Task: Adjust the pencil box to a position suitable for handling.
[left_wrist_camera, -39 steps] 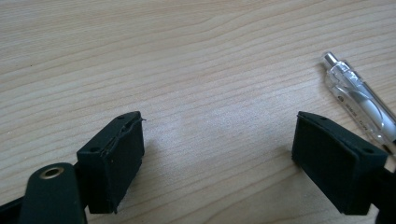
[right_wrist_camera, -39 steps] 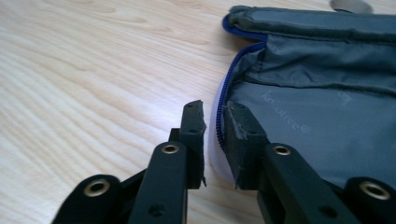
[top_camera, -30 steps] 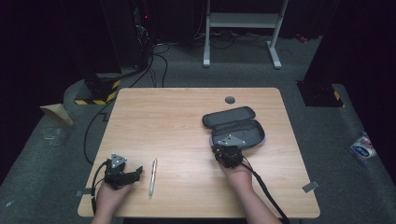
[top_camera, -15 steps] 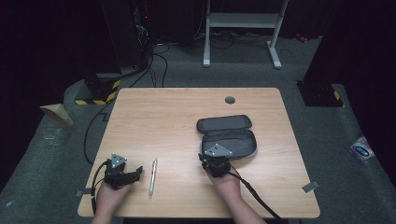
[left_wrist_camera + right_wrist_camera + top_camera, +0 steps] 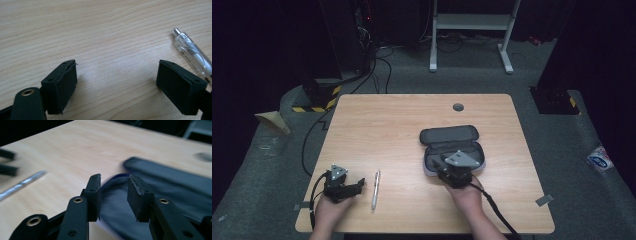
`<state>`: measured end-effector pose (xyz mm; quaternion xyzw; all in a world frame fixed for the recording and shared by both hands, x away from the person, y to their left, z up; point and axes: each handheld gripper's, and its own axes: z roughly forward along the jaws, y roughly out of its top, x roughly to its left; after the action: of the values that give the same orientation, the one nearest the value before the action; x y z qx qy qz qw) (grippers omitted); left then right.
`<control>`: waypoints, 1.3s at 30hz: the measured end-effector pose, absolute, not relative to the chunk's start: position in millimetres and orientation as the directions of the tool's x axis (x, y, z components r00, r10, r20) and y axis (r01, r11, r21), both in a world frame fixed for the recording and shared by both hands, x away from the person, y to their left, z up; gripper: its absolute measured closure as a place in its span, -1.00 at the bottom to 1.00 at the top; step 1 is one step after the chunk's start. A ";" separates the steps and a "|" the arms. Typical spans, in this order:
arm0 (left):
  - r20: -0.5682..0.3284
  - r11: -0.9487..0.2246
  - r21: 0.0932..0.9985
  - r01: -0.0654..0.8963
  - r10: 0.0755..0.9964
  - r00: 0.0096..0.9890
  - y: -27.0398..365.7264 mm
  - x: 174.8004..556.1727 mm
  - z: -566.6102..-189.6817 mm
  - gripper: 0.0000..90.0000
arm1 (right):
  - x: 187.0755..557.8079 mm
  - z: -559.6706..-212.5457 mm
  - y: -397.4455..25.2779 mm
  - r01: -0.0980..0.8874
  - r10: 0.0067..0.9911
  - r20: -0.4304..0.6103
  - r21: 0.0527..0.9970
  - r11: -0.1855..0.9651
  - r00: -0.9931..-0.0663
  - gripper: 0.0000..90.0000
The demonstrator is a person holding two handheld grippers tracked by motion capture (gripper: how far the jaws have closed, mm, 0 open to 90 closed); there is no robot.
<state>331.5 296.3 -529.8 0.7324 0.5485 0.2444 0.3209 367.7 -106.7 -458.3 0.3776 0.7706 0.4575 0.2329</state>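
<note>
A dark grey pencil case [image 5: 462,150] lies open at the table's centre right, its lid [image 5: 449,135] folded flat behind the base. My right gripper [image 5: 448,167] sits at the case's near edge. In the right gripper view the right gripper [image 5: 113,192] is open by a narrow gap, and the case's blue-edged rim [image 5: 112,178] and inside [image 5: 175,190] lie just past its jaws. My left gripper [image 5: 358,186] rests near the front left edge. It is wide open [image 5: 116,87] with bare wood between the jaws. A clear pen [image 5: 375,189] lies just right of it [image 5: 192,53].
The wooden table [image 5: 387,125] has a round cable hole [image 5: 458,107] at the back. Cables trail from both grippers over the front edge. A white desk frame [image 5: 472,22] and floor cables stand beyond the table.
The case's lid has dropped flat open behind the base. My right gripper drew back toward the front edge, then shifted a little right. The left gripper and pen stayed put.
</note>
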 end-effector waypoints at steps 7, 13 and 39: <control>0.006 -0.192 0.738 0.646 0.960 0.279 296.3 331.5 -529.8 -0.62 | 396.5 -459.0 -187.5 0.465 0.912 -0.043 0.850 0.248 -0.408 0.33; 0.006 -0.193 0.737 0.647 0.960 0.280 296.2 331.7 -529.7 -0.62 | 405.6 -476.9 -215.5 0.548 0.939 0.003 0.813 0.199 -0.345 0.28; 0.007 -0.194 0.739 0.645 0.960 0.281 296.2 331.6 -529.7 -0.61 | 394.9 -510.0 -166.7 0.560 0.896 -0.009 0.778 0.286 -0.445 0.32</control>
<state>331.6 296.2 -529.7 0.7329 0.5474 0.2445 0.3215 394.9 -166.7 -510.0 0.4737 0.7680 0.3640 0.2306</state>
